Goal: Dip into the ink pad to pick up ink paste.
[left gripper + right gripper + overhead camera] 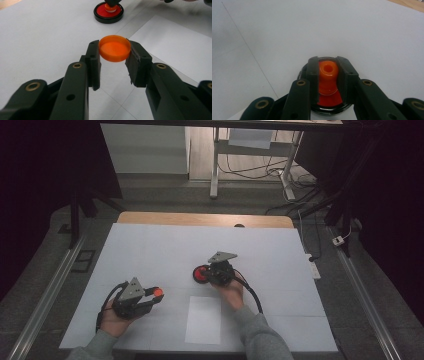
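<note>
At the left of the high view, your left gripper (152,296) is clenched on an orange cap (157,292), pinching it across its rim between the two pads. In the left gripper view the cap (114,48) sits hollow side up and is raised clear of the white tabletop (150,250). Just to the right of that hand, a white sheet of paper (203,319) lies flat near the front edge. Further right, your right gripper (212,272) points down onto a round black dish with a red inside (201,274), which rests on the tabletop near the middle. In the right gripper view its pads are closed on an orange knob (328,71) that stands upright at the centre of the dish (329,106).
</note>
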Demonstrator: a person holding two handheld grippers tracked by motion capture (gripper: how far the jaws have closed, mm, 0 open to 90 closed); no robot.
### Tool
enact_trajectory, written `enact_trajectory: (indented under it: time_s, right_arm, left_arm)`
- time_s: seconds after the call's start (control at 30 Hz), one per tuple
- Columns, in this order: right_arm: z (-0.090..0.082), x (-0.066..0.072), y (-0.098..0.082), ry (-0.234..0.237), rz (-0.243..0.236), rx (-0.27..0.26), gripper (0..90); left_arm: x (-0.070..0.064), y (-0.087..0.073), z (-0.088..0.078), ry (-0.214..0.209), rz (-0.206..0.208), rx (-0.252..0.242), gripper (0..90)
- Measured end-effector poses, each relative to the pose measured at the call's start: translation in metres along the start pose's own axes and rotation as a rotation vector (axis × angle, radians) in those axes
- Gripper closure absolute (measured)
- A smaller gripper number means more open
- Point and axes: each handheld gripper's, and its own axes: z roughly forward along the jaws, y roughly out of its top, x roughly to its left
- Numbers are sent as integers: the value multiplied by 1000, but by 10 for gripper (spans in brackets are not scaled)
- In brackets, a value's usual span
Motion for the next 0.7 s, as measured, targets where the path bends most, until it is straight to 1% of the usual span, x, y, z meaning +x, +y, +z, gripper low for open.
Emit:
enact_trajectory:
  time_s: [0.4,0.57,0.63,0.7]
  right_arm:
    - [0,-1,0,6,11,-2,727]
    - [0,-3,0,18,32,-3,726]
    - [-2,-4,1,6,33,-26,726]
    - [-7,-6,3,4,47,-63,725]
  left_arm:
    - [0,0,0,-1,0,0,648]
    - [0,0,0,1,-4,-5,648]
    - [1,0,0,2,-5,-6,648]
    - [1,-1,0,3,-7,-7,648]
